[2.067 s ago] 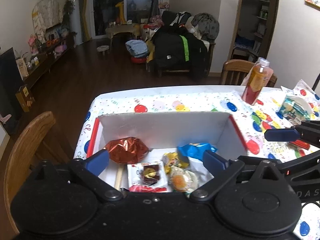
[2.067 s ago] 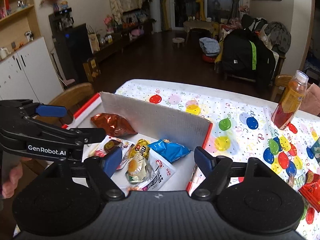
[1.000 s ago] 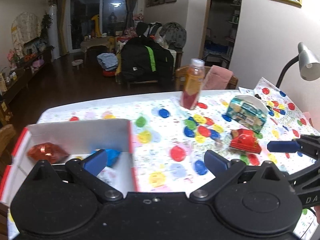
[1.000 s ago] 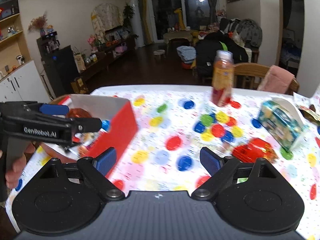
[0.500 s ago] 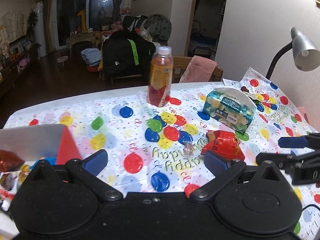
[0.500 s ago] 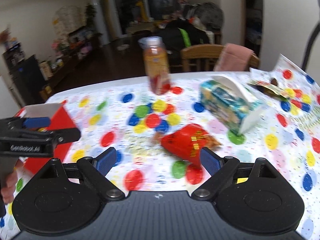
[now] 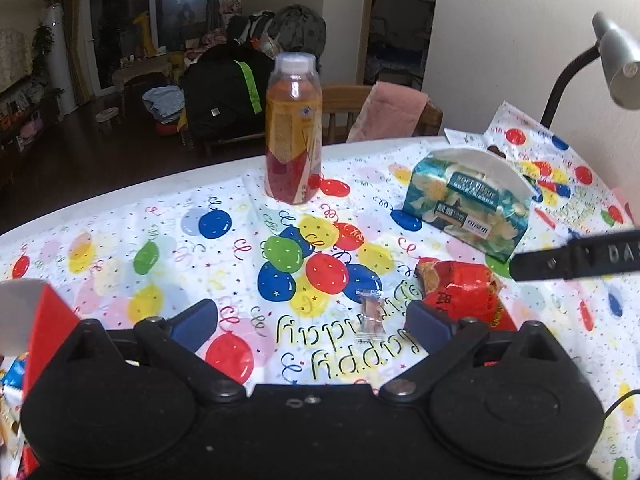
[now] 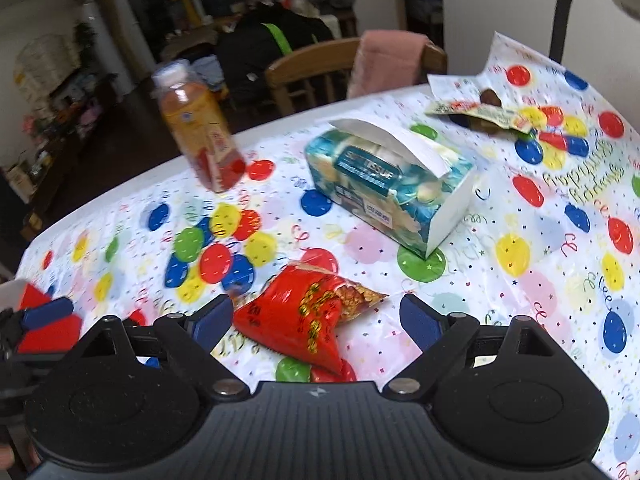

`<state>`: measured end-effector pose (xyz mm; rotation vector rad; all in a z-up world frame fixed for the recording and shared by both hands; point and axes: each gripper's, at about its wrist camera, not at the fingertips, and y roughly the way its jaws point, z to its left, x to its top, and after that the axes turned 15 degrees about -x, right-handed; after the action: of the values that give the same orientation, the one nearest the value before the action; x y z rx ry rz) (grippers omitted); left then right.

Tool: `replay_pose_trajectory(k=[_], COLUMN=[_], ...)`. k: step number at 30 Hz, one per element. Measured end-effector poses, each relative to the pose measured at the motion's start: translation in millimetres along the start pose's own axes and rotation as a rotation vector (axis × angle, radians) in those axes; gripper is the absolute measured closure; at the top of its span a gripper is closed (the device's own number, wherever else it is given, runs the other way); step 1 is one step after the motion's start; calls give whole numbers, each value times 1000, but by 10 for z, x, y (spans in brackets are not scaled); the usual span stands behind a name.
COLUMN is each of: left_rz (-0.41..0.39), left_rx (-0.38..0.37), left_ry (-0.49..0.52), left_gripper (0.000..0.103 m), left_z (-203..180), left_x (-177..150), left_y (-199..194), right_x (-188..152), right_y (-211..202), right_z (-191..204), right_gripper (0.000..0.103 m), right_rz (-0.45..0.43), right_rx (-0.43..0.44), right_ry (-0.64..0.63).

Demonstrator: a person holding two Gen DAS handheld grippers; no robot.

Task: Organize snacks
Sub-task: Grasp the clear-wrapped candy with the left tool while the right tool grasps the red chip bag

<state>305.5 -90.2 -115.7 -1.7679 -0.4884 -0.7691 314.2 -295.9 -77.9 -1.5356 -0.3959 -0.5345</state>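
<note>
A red snack bag (image 8: 308, 312) lies on the balloon tablecloth, and my right gripper (image 8: 316, 322) stands open just over it, one finger on each side. The same red snack bag (image 7: 464, 294) shows in the left wrist view beside the right finger of my open left gripper (image 7: 312, 324). A small clear-wrapped candy (image 7: 370, 312) lies between the left gripper's fingers on the cloth. The red-edged snack box (image 7: 36, 320) sits at the far left with wrappers inside. An opened snack wrapper (image 8: 480, 110) lies at the far right of the table.
A juice bottle (image 7: 294, 128) stands at the far side of the table. A tissue box (image 7: 466, 204) sits right of it. A grey desk lamp (image 7: 612, 60) rises at the right wall. Wooden chairs (image 8: 316, 72) stand behind the table edge.
Both grippers have swung right, away from the snack box to the middle of the table. The right gripper has come down close over the red snack bag.
</note>
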Motion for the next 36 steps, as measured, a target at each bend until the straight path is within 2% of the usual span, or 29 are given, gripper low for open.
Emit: replay_pose_trajectory(k=[3,9,20,29,33,36], left_rz=[25,87,147,197,196,192], left_rx=[-7,-23,-76,-111,-110,-113], left_ry=[6,-5,16,41,72,97], left_gripper=[5,10,28,50,55,68], left_z=[21,77,57,-31,-90,-124], left_x=[15,3,-9,-24,-39,-35], left_y=[156,463,868,1096,1128,1133], right_x=[79,141,179,157,140,119], right_y=[178,487,718,796,797,791], right_z=[6,70,180,240,264,274], right_gripper=[12,12,12,13,20,24], right_rz=[45,138,234,246,245,236], right_rx=[-47,-78,-86,-59,-45,-53], right_ry=[60,133,237,250,241,229])
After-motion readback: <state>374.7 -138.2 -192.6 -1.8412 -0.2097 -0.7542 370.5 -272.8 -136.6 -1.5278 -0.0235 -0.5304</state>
